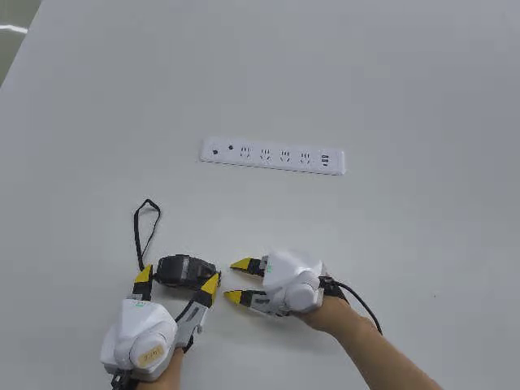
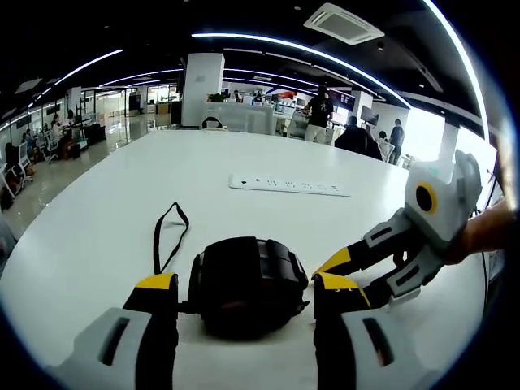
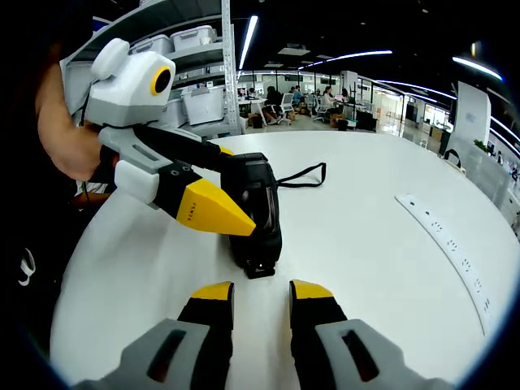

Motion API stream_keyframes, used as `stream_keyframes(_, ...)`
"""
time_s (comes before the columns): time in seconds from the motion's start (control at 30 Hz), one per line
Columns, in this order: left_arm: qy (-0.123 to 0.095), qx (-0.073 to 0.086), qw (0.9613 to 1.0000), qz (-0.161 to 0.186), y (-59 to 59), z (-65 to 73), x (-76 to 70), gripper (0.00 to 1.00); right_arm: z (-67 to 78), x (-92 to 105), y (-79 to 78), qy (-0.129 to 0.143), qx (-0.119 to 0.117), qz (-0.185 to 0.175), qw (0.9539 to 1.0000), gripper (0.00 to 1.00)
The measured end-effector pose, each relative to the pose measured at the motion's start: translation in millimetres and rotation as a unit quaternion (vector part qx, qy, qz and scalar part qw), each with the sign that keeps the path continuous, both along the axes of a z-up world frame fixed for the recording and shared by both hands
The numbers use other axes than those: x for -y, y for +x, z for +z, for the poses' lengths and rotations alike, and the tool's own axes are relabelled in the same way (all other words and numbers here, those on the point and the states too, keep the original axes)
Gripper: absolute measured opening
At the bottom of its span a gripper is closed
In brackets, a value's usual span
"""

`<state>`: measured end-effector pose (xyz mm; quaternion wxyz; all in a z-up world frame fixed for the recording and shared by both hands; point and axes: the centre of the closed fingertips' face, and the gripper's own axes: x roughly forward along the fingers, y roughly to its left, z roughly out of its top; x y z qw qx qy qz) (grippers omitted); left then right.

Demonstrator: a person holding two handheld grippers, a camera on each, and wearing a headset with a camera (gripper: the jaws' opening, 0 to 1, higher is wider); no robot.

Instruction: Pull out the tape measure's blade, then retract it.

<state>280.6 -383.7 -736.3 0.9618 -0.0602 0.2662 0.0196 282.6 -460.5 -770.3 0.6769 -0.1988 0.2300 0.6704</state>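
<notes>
A black tape measure (image 1: 185, 270) lies on the white table (image 1: 325, 73), and its black wrist strap (image 1: 146, 223) loops away toward the far side. My left gripper (image 1: 177, 280) is shut on the tape measure's body (image 2: 248, 284), one yellow-tipped jaw pressed on each side. My right gripper (image 1: 237, 280) is just to its right and points at it, open, with nothing between its jaws. In the right gripper view the case's blade end (image 3: 258, 266) sits a little ahead of my right gripper (image 3: 262, 291). No blade is drawn out.
A white power strip (image 1: 273, 156) lies across the table beyond the grippers, also seen from the left gripper (image 2: 289, 186). A cable trails from the right gripper's rear (image 1: 357, 299). Shelves, desks and people stand far off past the table's edge.
</notes>
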Motion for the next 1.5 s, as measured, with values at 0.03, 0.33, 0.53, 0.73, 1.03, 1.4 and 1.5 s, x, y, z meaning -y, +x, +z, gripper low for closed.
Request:
stream_keyframes(0.03,0.000,0.000,1.0000,-0.001,-1.5,0.4,-1.7,0.66,2.0,1.5,-0.6,0.003,-0.006,-0.008,0.9999,0.28)
stream_keyframes(0.33,0.013,-0.011,0.9985,-0.052,-12.9,9.8,-1.7,0.77,16.5,16.2,-3.6,0.010,0.002,-0.045,0.9989,0.35)
stream_keyframes(0.53,0.026,-0.010,0.9955,-0.090,-22.0,14.5,-4.8,0.82,27.4,29.5,-8.8,0.010,0.009,-0.077,0.9970,0.42)
stream_keyframes(0.73,0.029,-0.015,0.9884,-0.148,-32.3,14.2,-2.6,0.85,36.6,43.2,-15.2,0.005,0.012,-0.113,0.9936,0.48)
stream_keyframes(1.03,0.035,-0.027,0.9762,-0.212,-52.3,15.1,-2.9,0.84,57.7,66.3,-29.0,0.019,0.010,-0.173,0.9847,0.54)
stream_keyframes(1.4,0.031,-0.017,0.9721,-0.232,-63.9,32.5,-15.8,0.94,69.3,95.5,-50.5,0.021,0.007,-0.231,0.9728,0.61)
stream_keyframes(1.5,0.032,-0.015,0.9712,-0.236,-67.7,36.8,-19.1,0.96,71.8,104.4,-57.4,0.021,0.004,-0.243,0.9697,0.64)
